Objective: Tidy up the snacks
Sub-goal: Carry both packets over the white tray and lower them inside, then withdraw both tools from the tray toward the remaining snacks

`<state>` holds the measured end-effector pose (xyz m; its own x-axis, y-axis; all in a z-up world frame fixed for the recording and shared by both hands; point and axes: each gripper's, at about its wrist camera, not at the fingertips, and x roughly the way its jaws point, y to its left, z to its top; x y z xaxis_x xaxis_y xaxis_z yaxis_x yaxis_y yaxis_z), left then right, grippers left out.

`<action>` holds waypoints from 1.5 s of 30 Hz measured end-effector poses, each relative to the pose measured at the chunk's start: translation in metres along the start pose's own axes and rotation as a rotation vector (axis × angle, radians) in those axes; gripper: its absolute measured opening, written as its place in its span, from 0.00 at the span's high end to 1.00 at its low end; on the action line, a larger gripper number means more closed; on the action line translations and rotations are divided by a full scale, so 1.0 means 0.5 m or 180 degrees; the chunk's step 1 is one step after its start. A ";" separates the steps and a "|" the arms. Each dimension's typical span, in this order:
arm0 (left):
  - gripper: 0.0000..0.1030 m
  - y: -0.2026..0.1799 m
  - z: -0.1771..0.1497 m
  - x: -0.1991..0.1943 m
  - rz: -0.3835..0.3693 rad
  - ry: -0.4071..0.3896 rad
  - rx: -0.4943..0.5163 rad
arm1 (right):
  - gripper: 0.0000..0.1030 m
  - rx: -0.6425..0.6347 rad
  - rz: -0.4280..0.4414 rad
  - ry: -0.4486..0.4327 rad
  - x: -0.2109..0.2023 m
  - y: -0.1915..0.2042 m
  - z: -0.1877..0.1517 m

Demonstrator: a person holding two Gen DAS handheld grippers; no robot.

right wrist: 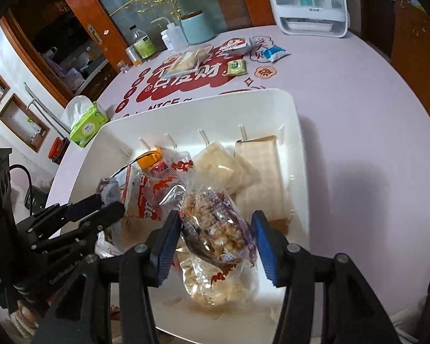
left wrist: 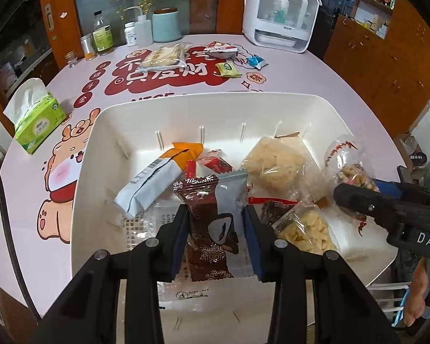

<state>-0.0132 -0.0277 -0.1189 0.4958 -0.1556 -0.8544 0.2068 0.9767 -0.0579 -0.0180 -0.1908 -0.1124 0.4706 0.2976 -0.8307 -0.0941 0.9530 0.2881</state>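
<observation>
A white plastic bin [left wrist: 215, 97] stands on the pink table and holds several snack packs. Low over the bin, my left gripper [left wrist: 216, 215] is shut on a dark red snowflake packet [left wrist: 206, 246] and a grey packet [left wrist: 229, 200] that lies against it. My right gripper [right wrist: 215, 218] is shut on a clear bag of puffed brown snacks [right wrist: 215, 223], also inside the bin. The right gripper [left wrist: 347, 197] shows at the right edge of the left wrist view. Still on the table beyond the bin are a clear cracker bag [left wrist: 163, 57], a red-white packet [left wrist: 219, 49], a green packet [left wrist: 228, 69] and a blue packet [left wrist: 256, 62].
A green tissue box [left wrist: 37, 120] sits left of the bin. Bottles, a teal jar [left wrist: 166, 25] and a white appliance [left wrist: 281, 14] line the table's far edge. Inside the bin lie an orange-white packet [left wrist: 157, 177], a pale cracker bag [left wrist: 272, 163] and a yellow chip bag [left wrist: 304, 229].
</observation>
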 end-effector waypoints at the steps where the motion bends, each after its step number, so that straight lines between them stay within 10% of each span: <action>1: 0.64 -0.001 0.000 0.001 -0.0001 0.0001 0.0007 | 0.49 -0.0028 -0.0053 -0.0016 0.002 0.004 0.002; 7: 0.20 -0.012 -0.005 -0.012 0.0005 -0.0153 0.0058 | 0.45 -0.0117 -0.0196 -0.0066 0.004 0.015 0.007; 37: 0.20 0.009 -0.061 -0.165 0.0223 -0.0773 -0.0012 | 0.44 -0.0275 -0.0064 -0.0341 -0.073 0.077 -0.013; 45: 0.19 0.049 0.030 -0.257 0.0143 -0.0959 0.0047 | 0.44 -0.0531 -0.0193 -0.0536 -0.163 0.115 0.058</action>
<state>-0.0594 0.0140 -0.0026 0.7321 -0.1513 -0.6642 0.1901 0.9817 -0.0141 -0.0363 -0.1621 -0.0145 0.6181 0.2391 -0.7488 -0.1983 0.9692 0.1458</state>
